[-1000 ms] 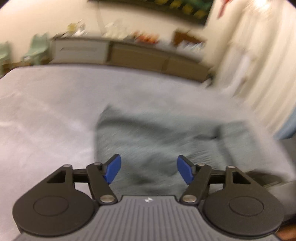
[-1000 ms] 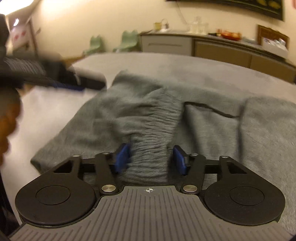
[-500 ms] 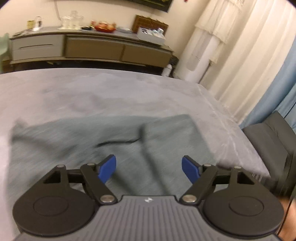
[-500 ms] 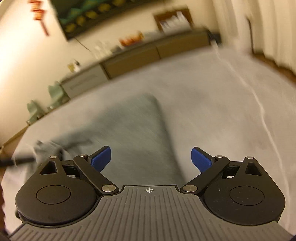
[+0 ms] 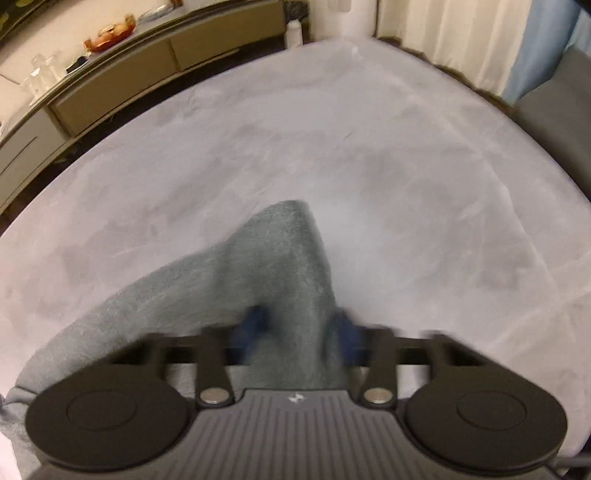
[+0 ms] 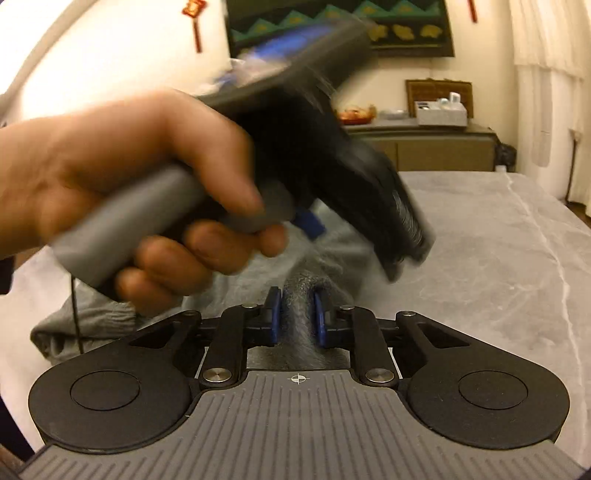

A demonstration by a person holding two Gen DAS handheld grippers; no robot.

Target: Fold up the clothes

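garment: grey knit garment (image 5: 258,280) on the grey bed cover (image 5: 406,177), bunched at both grippers
axis: in the left wrist view it runs from the lower left up to a rounded tip pointing away from the camera, toward the far edge
left gripper (image 5: 301,328): blue pads blurred, pinching a ridge of the cloth
right gripper (image 6: 297,317): pads close together, clamped on a narrow fold of the same cloth
in the way: hand (image 6: 122,192) on the left gripper's handle fills the upper left of the right wrist view, hiding most of the cloth
around: sideboard (image 5: 155,66) along the wall, curtains (image 5: 454,33) at right, dark chair (image 5: 561,122) beside the bed
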